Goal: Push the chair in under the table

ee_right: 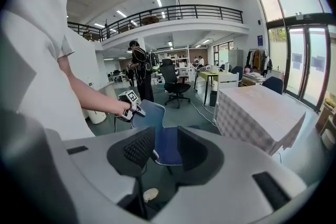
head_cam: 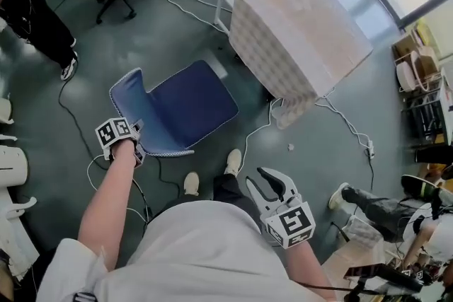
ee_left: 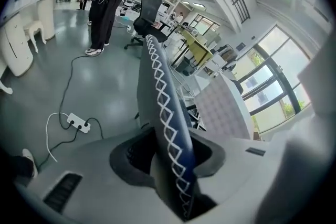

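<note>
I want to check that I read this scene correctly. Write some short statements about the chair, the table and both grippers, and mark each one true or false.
1. The left gripper grips the blue padded chair by its back edge. True.
2. A pale patterned cloth covers the table. True.
3. The chair is already pushed in under the table. False: it stands apart from the table, with its whole seat in view.
4. The right gripper holds the chair's seat. False: its fingers are apart with nothing between them, and it is not touching the chair.
</note>
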The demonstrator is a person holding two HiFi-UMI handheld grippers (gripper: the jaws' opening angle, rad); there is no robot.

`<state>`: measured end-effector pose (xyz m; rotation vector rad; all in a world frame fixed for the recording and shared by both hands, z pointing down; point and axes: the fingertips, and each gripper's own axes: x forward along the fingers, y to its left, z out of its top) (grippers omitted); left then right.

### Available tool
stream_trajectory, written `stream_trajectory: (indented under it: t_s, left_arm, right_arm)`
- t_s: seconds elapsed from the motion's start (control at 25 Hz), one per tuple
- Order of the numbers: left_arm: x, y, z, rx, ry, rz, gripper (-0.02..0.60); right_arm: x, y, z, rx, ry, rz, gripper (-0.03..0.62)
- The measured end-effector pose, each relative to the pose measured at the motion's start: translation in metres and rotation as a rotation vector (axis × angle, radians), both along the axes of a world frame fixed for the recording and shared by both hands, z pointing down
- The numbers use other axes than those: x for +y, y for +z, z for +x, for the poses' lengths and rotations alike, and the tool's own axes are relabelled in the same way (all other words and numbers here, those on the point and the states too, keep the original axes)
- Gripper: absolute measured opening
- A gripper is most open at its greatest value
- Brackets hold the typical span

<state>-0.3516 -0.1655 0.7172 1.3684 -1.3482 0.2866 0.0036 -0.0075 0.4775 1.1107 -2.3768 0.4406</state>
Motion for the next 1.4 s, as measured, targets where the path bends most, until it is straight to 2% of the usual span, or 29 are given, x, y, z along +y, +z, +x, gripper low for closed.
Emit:
stream_trajectory:
  t_s: [0.16, 0.28, 0.36, 1.08, 1.4]
  left_arm:
    - [0.0, 0.0, 0.001, -0.024, -0.055, -0.031, 0.087]
    - [-0.009, -0.003, 0.005, -0.001, -0.147, -0.033, 0.069]
    - [-0.016, -0.004, 0.016, 0.005, -0.174, -0.034, 0.063]
    - [-0.123, -0.019, 0.145, 0.02, -0.09, -0.009, 0.06]
    - [-0.166, -0.018, 0.201, 0.045, -0.105, -0.008, 0.06]
  right_arm:
    - [-0.035, -0.001, 0.023, -0.003, -0.035, -0.013, 0.133]
    - [-0.059, -0.002, 0.044, -0.005, -0.052, -0.018, 0.133]
    - [-0.074, 0.0, 0.057, -0.009, -0.056, -0.024, 0.133]
    - [-0.136, 0.012, 0.139, -0.048, -0.054, -0.089, 0.133]
    - [-0.153, 0.017, 0.175, -0.056, -0.005, -0.097, 0.133]
